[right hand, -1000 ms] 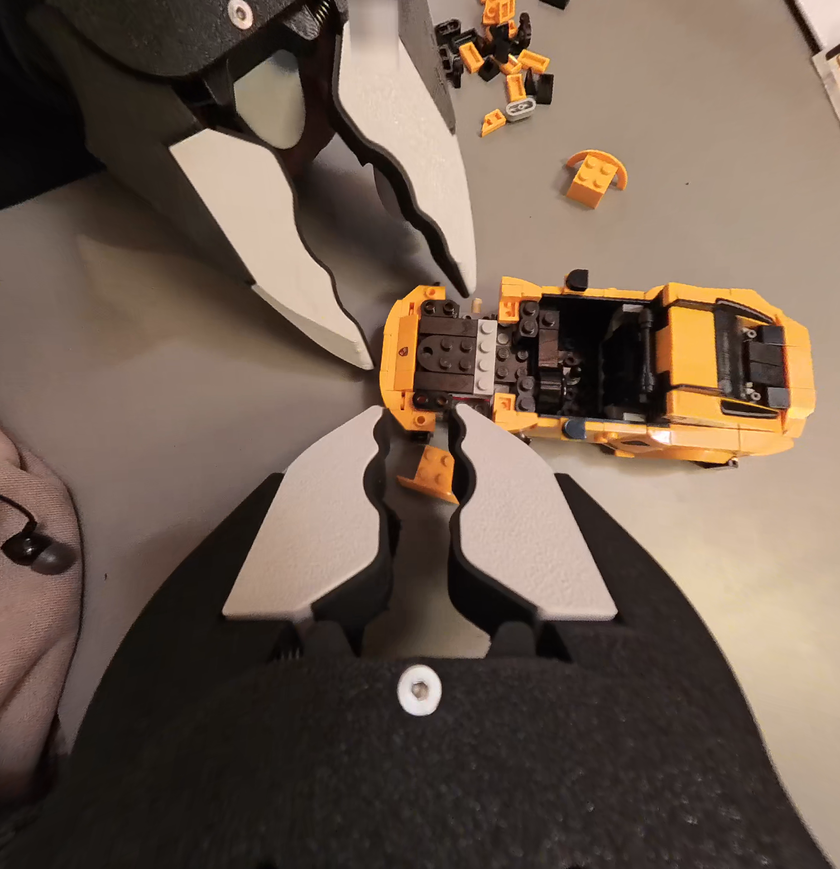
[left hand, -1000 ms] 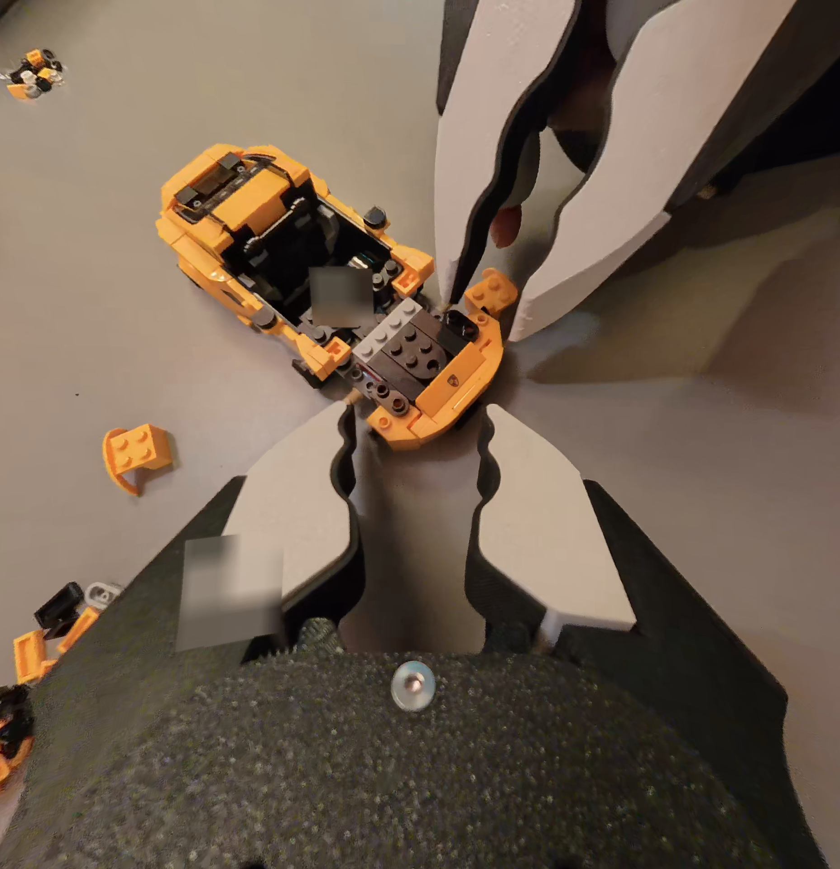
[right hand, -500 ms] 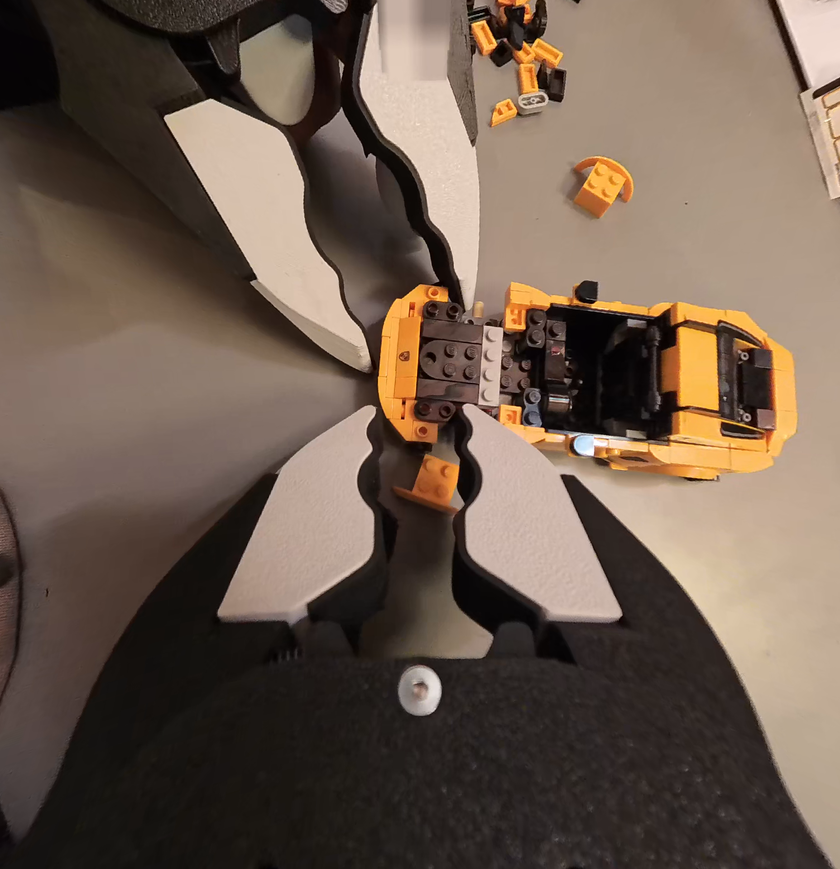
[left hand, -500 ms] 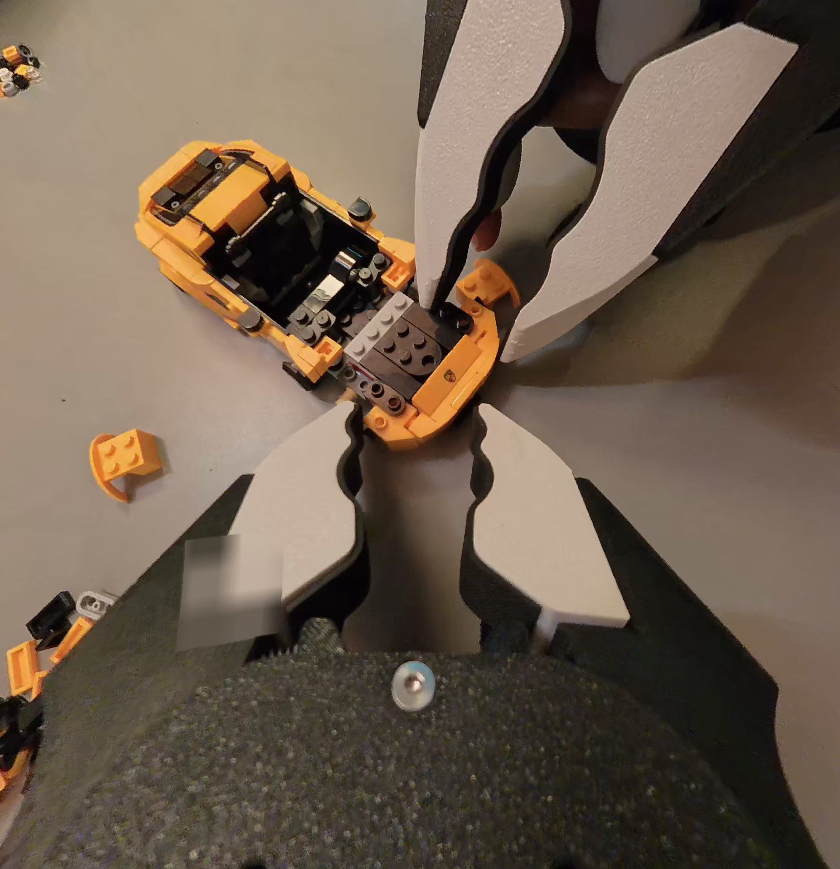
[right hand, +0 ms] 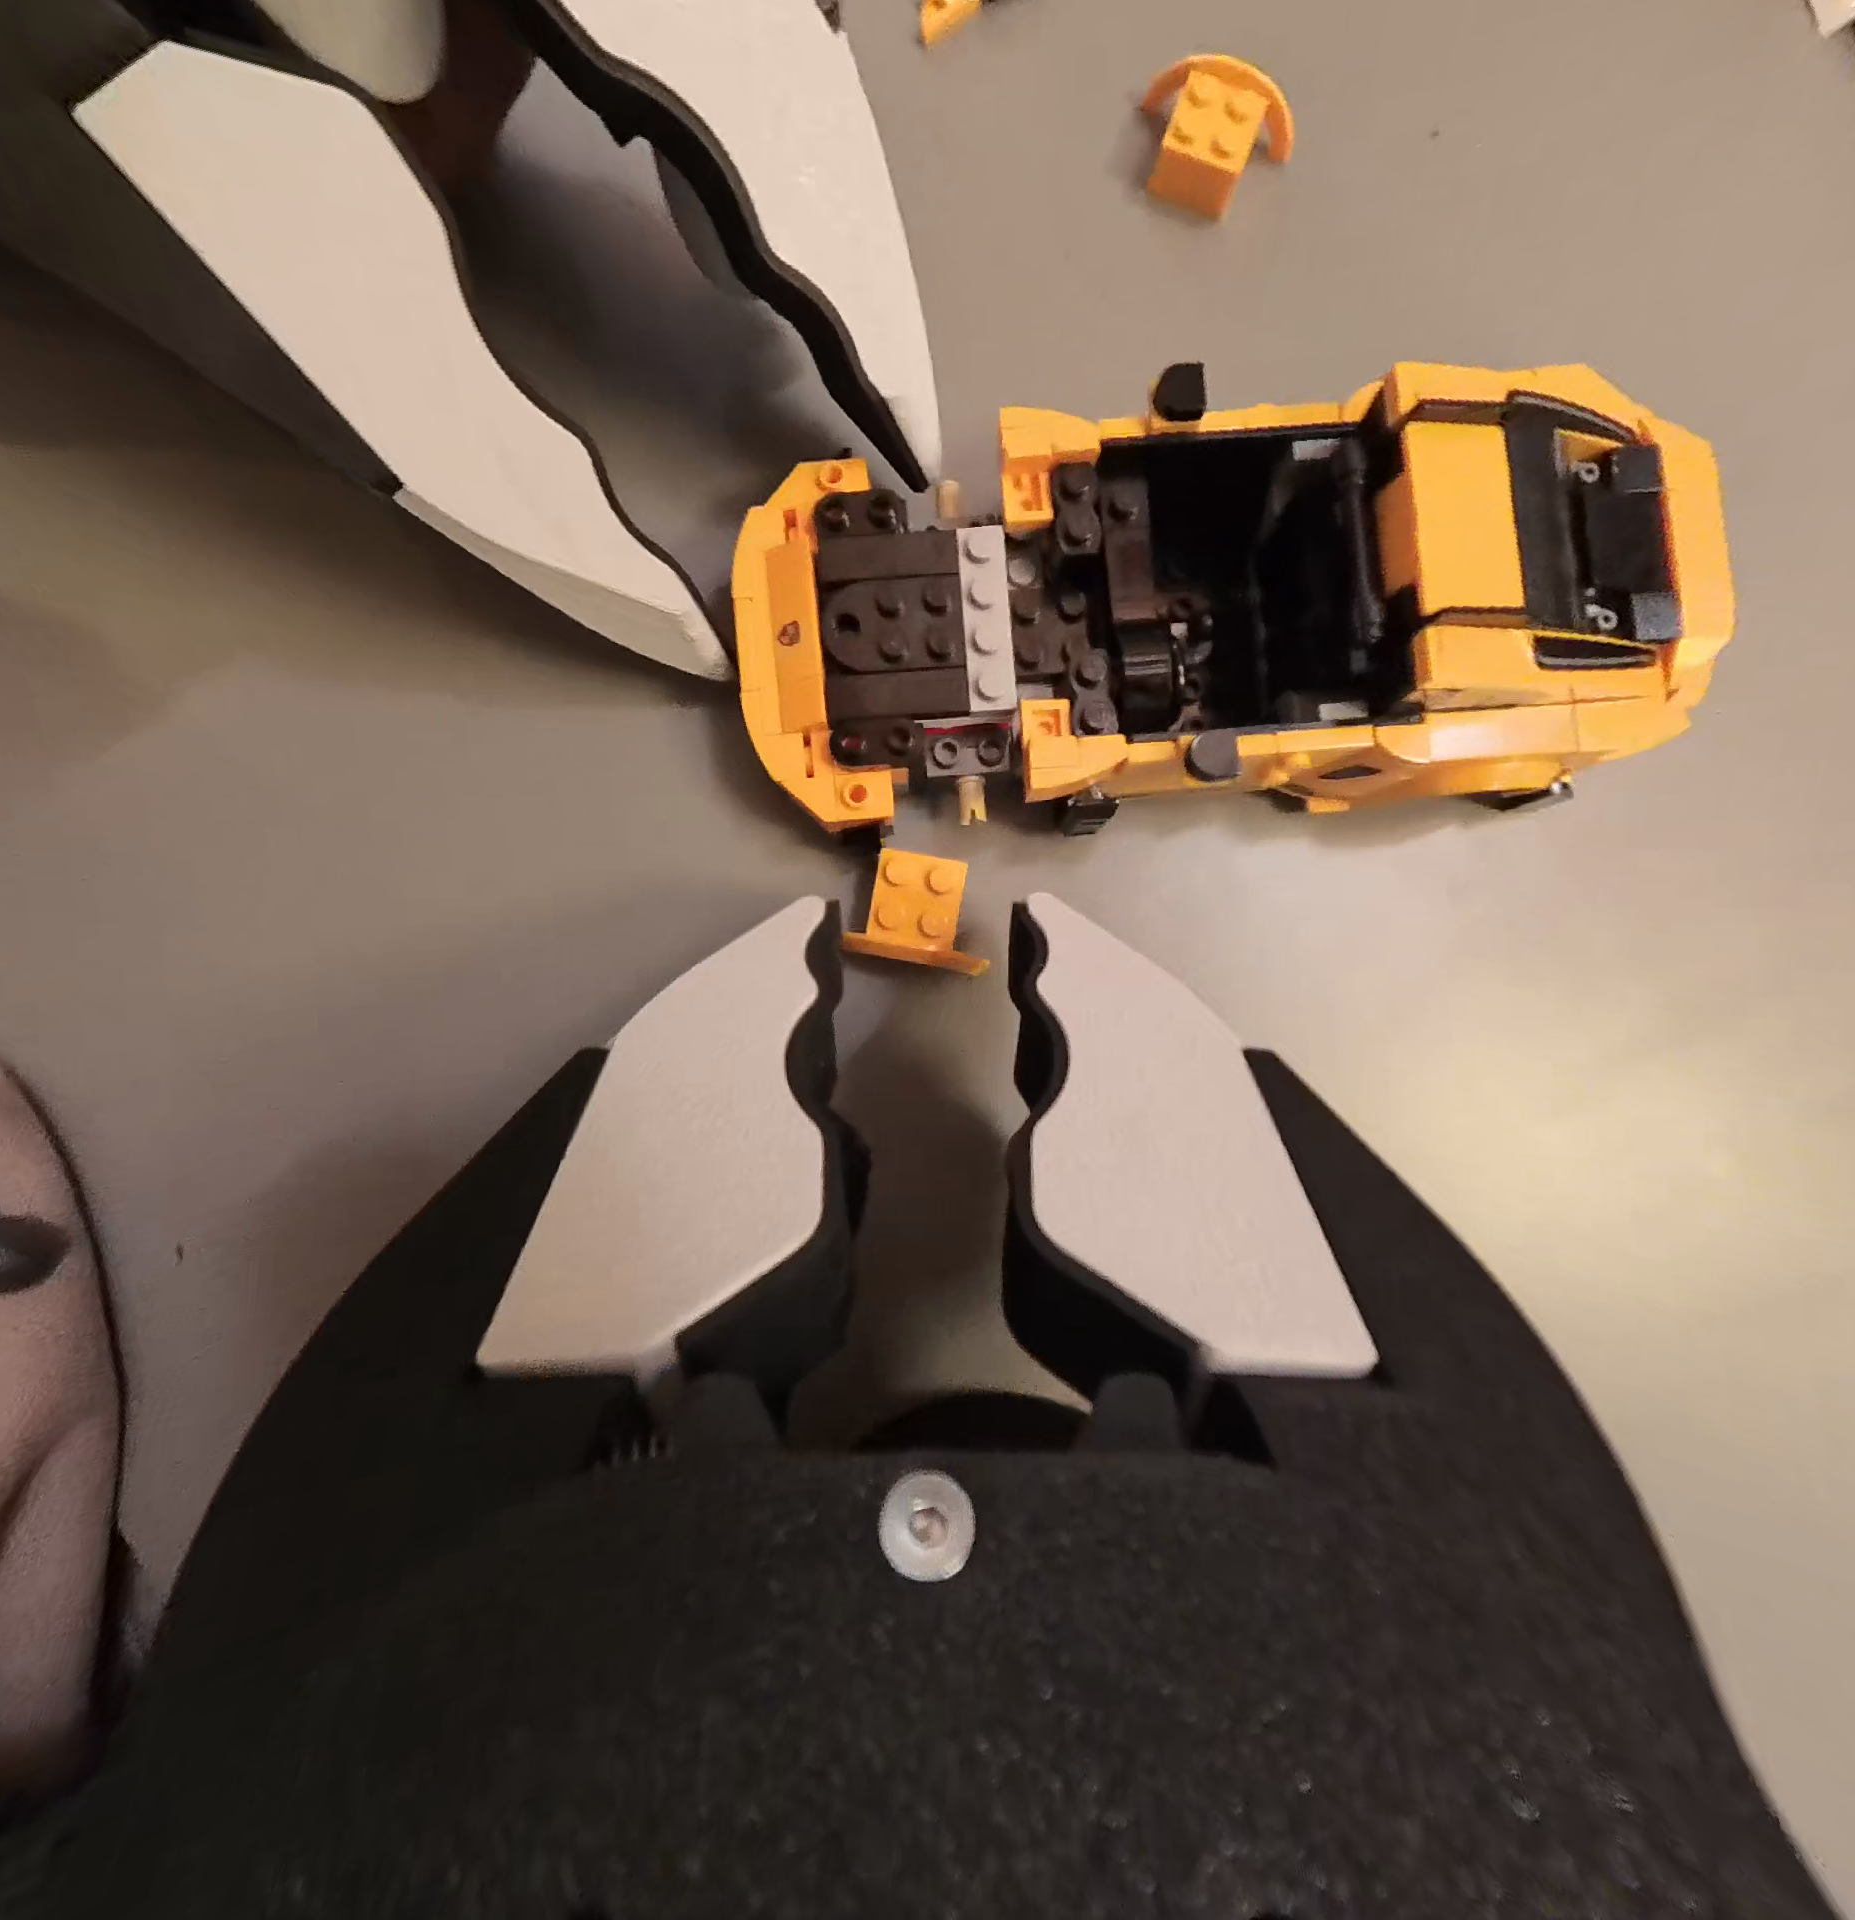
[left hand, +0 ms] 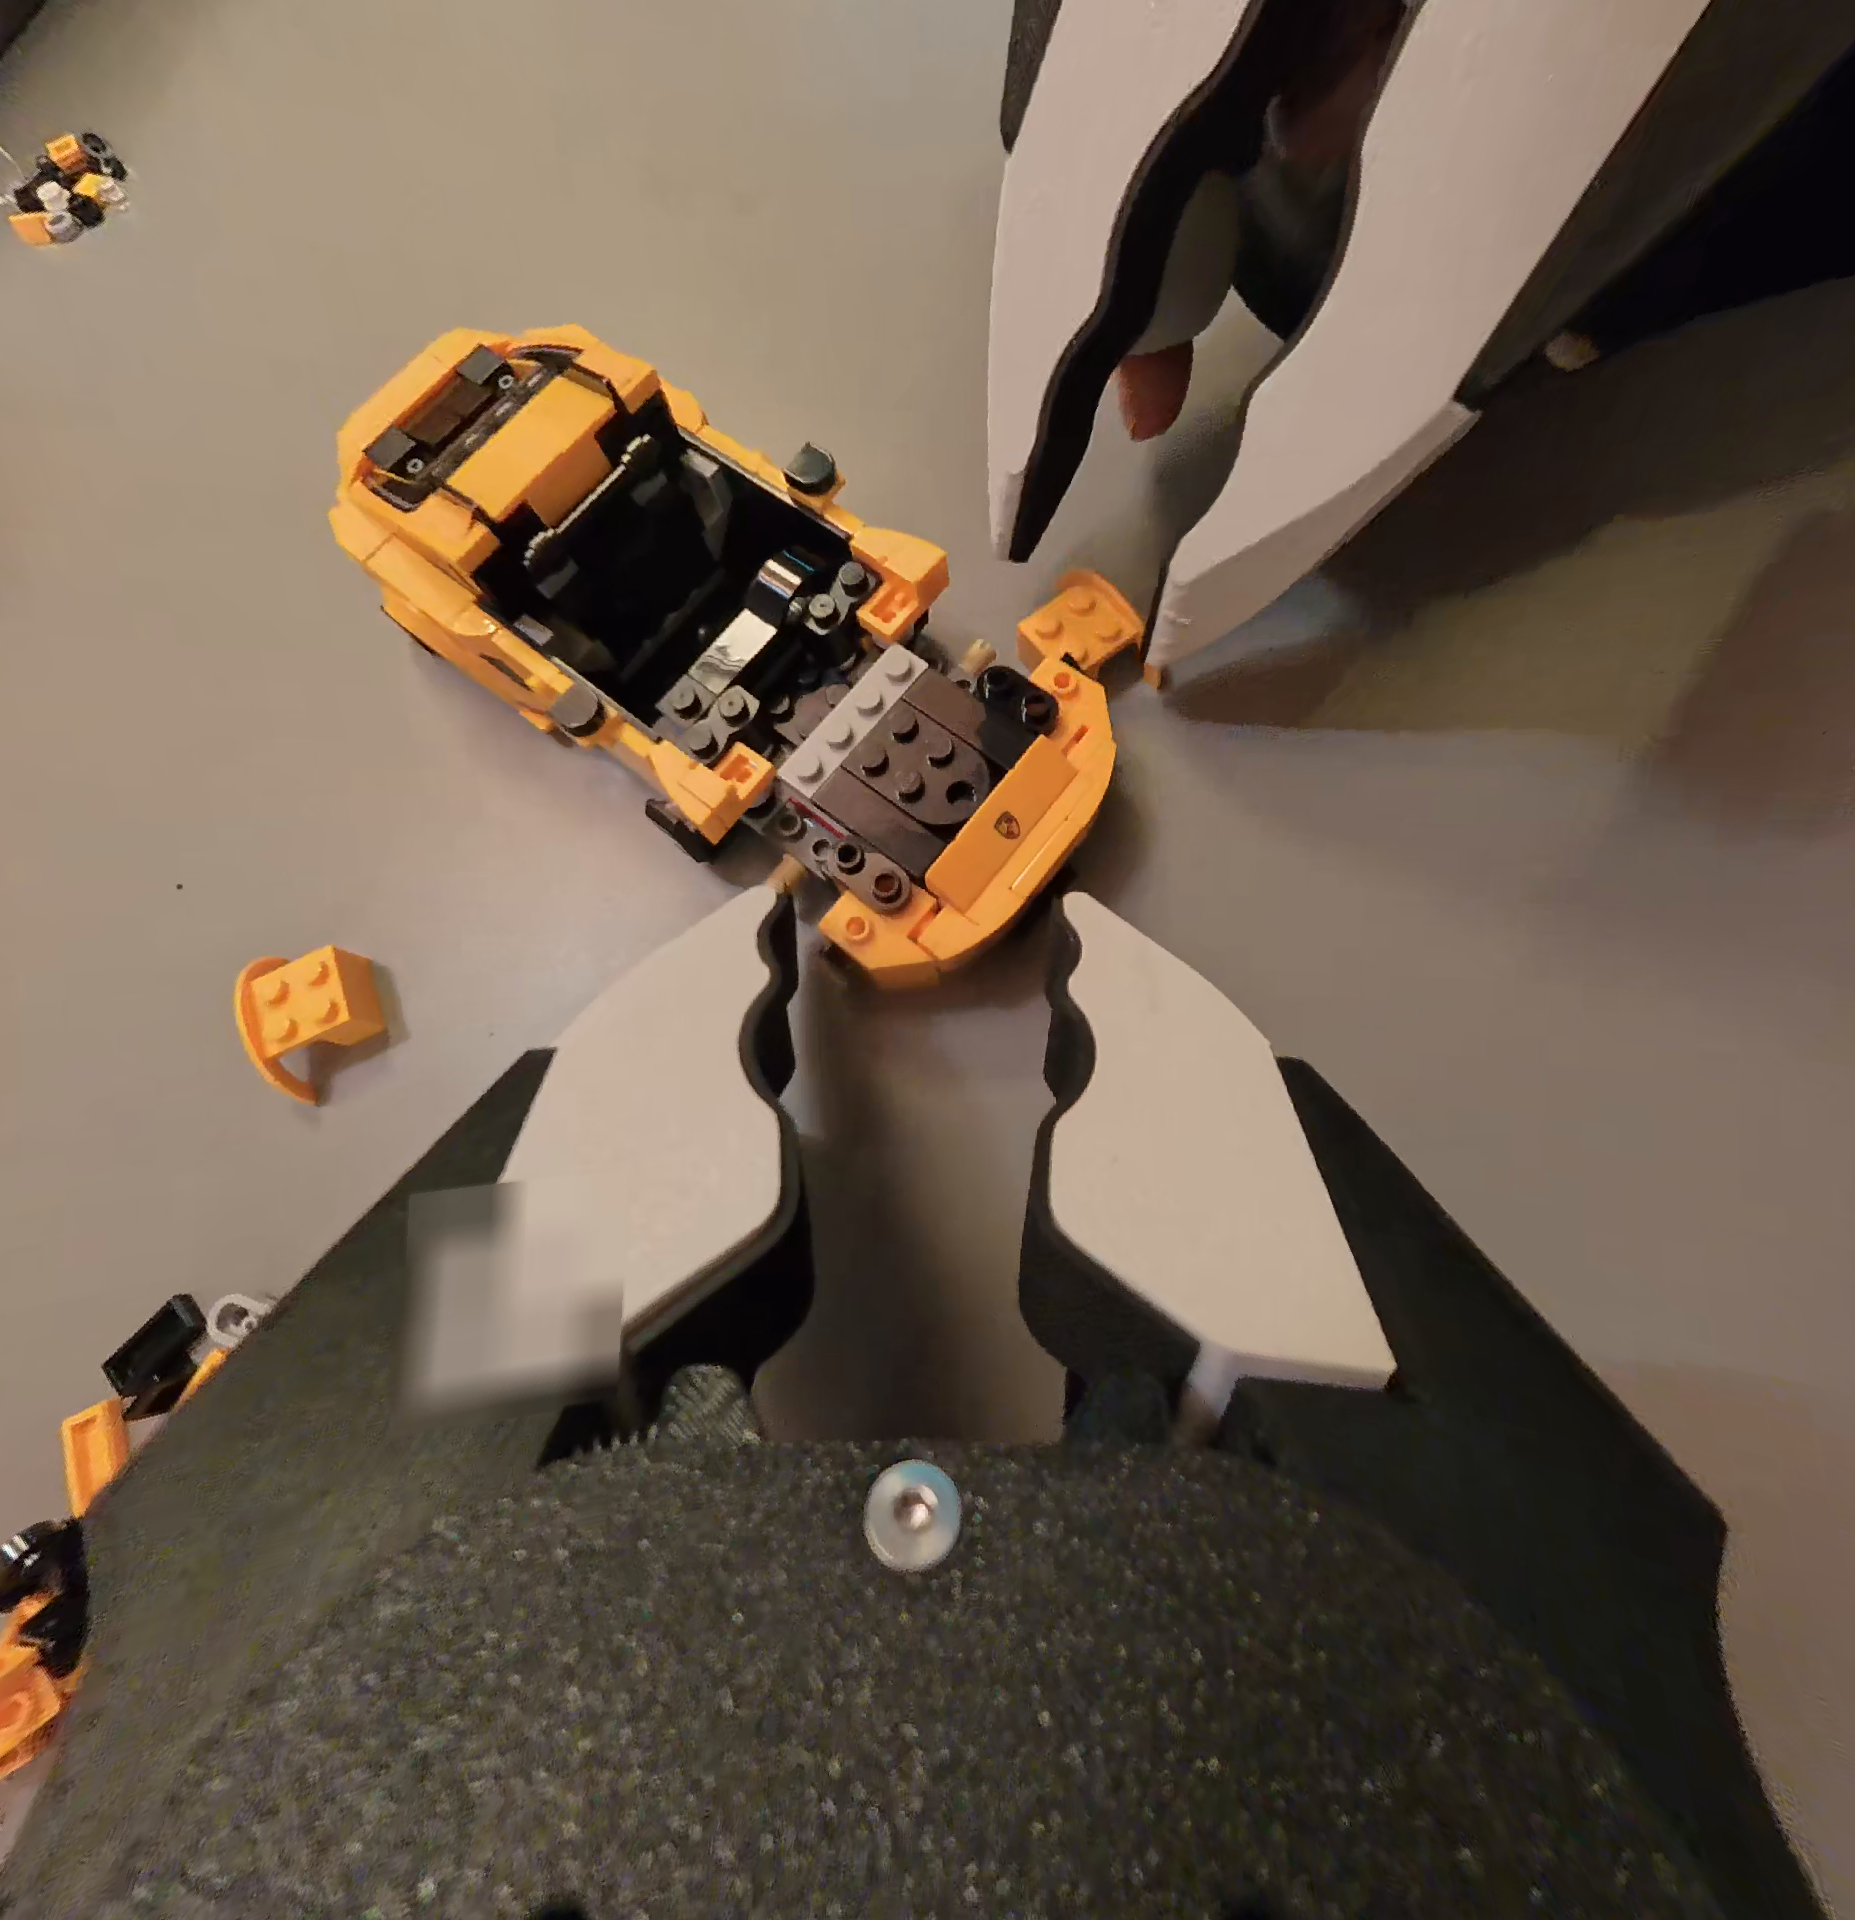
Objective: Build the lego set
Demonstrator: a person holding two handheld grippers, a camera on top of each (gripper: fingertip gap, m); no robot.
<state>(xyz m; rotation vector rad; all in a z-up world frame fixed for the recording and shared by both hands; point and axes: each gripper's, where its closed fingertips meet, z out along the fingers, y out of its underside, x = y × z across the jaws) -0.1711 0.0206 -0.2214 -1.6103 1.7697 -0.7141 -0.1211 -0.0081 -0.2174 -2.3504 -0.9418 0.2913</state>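
The orange lego car [left hand: 632,582] lies on the grey table with its roof off and its dark studded front bare; it also shows in the right wrist view [right hand: 1266,592]. My left gripper [left hand: 923,920] is open, and its tips stand either side of the car's nose without clamping it. My right gripper [right hand: 923,914] is open. A small orange wheel-arch piece [right hand: 915,909] lies loose on the table just ahead of its tips, beside the car's front corner. The same piece [left hand: 1079,623] shows in the left wrist view, under the right gripper's tips.
A second orange wheel-arch piece [left hand: 299,1013] lies apart from the car; it also shows in the right wrist view [right hand: 1214,135]. Small loose orange and black parts sit at the far left [left hand: 61,187] and near left [left hand: 102,1434]. A person's sleeve [right hand: 29,1403] is at the left edge. My right fingertips sit around 7 cm from my left ones.
My right gripper has opened a little and drawn back, so the orange wheel-arch piece now lies free at its tips instead of between the fingers. The left gripper stays at the car's nose.
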